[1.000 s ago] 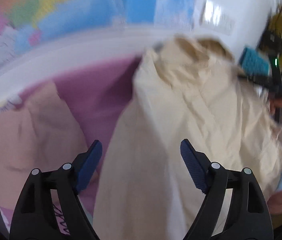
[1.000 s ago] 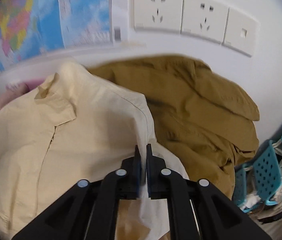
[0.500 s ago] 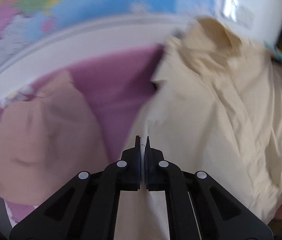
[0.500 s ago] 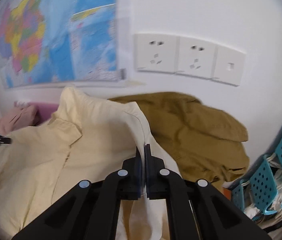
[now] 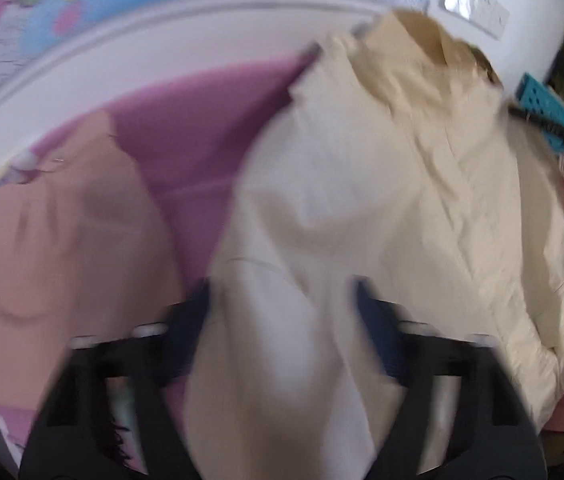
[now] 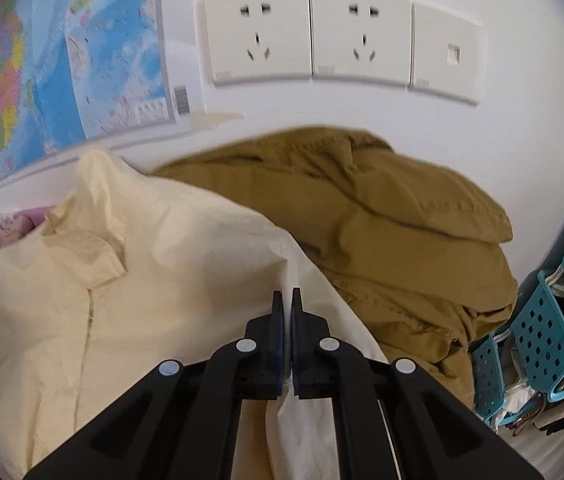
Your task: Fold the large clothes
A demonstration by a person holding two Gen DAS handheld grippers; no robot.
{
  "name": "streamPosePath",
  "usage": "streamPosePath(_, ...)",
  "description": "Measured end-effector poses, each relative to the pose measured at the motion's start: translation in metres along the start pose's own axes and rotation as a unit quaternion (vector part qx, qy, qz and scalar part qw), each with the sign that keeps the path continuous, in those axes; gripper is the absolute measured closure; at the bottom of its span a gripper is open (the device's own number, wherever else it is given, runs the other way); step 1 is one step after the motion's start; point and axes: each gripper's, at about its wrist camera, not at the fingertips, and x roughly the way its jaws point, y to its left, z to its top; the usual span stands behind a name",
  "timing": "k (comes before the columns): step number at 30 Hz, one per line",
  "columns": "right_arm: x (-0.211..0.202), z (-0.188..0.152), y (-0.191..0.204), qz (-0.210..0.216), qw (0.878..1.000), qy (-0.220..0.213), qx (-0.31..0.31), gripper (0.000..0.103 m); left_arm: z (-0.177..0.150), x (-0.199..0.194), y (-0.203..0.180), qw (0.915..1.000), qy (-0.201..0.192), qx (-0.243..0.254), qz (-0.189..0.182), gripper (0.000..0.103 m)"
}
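Lying between left hand-held gripper [image 5: 282, 320] jaws: shirt [image 5: 421, 200].

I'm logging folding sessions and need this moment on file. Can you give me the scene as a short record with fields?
garment in work: cream shirt, collar up
right gripper: shut on the shirt's edge
left gripper: jaws opening, shirt fabric between them
beside it: brown garment in a heap; pink garment on purple cloth
background: wall map, sockets, teal baskets
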Motion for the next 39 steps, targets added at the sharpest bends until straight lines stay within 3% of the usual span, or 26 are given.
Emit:
streamPosePath(1,-0.005,0.002,0.000,0.000,1.000,-0.004,-0.003,0.100,0.001,0.010,-0.004,0.9997,0.018,0.008,0.018,0.094)
streamPosePath(4,-0.030,0.010,0.001,-0.014,0.999,-0.045,-0.010,0.101,0.005,-0.004,0.003,0.9994,-0.013,-0.017,0.027,0.098)
streamPosePath(7,-0.033,0.019,-0.024,-0.066,0.995,-0.072,0.025,0.103,0.006,-0.042,0.019,0.9957,-0.062,-0.057,0.038,0.098)
streamPosePath(10,-0.005,0.013,-0.042,-0.044,0.997,-0.003,0.058,0.102,0.006,-0.065,0.015,0.9936,-0.086,-0.055,0.047,0.097)
streamPosePath(11,-0.003,0.011,-0.039,-0.042,0.998,0.006,0.050,0.101,0.006,-0.064,0.007,0.9935,-0.082,-0.040,0.068,0.095)
streamPosePath(12,-0.006,0.005,-0.031,-0.033,0.999,0.013,0.033,0.101,0.005,-0.059,0.001,0.9926,-0.076,-0.023,0.092,0.085)
streamPosePath(13,-0.012,0.001,-0.027,-0.034,0.999,0.011,0.022,0.097,0.004,-0.051,-0.008,0.9870,-0.061,-0.006,0.149,0.056)
streamPosePath(14,-0.025,-0.004,-0.019,-0.036,0.999,0.001,0.010,0.086,0.002,-0.048,-0.010,0.9782,-0.051,-0.002,0.201,0.043)
streamPosePath(15,-0.041,-0.009,-0.014,-0.020,1.000,-0.007,0.006,0.078,-0.004,-0.055,-0.016,0.9754,-0.063,0.003,0.211,0.037)
streamPosePath(17,-0.074,-0.021,-0.006,0.019,1.000,-0.020,-0.005,0.057,-0.018,-0.080,-0.022,0.9848,-0.099,0.002,0.143,0.037)
streamPosePath(20,-0.131,-0.055,0.010,0.083,0.996,-0.028,-0.034,0.044,-0.065,-0.125,-0.037,0.9841,-0.160,0.012,0.076,0.032)
streamPosePath(23,-0.182,-0.105,0.025,0.116,0.990,-0.020,-0.072,0.025,-0.118,-0.146,-0.058,0.9839,-0.176,0.030,0.009,0.022)
streamPosePath(28,-0.230,-0.191,0.023,0.105,0.991,0.012,-0.085,0.020,-0.203,-0.158,-0.074,0.9778,-0.177,0.018,-0.110,0.021)
streamPosePath(30,-0.232,-0.219,0.015,0.109,0.991,0.038,-0.070,0.012,-0.232,-0.160,-0.077,0.9759,-0.165,0.004,-0.143,0.021)
streamPosePath(33,-0.223,-0.256,0.015,0.089,0.989,0.089,-0.079,0.011,-0.259,-0.155,-0.087,0.9776,-0.132,0.024,-0.163,0.016)
streamPosePath(35,-0.214,-0.273,0.020,0.068,0.989,0.094,-0.088,0.012,-0.275,-0.144,-0.098,0.9802,-0.095,0.043,-0.168,0.015)
streamPosePath(38,-0.201,-0.278,0.025,0.056,0.993,0.078,-0.072,0.015,-0.274,-0.120,-0.116,0.9859,-0.066,0.055,-0.143,0.015)
streamPosePath(39,-0.196,-0.276,0.028,0.050,0.994,0.070,-0.069,0.017,-0.269,-0.109,-0.122,0.9892,-0.065,0.054,-0.120,0.015)
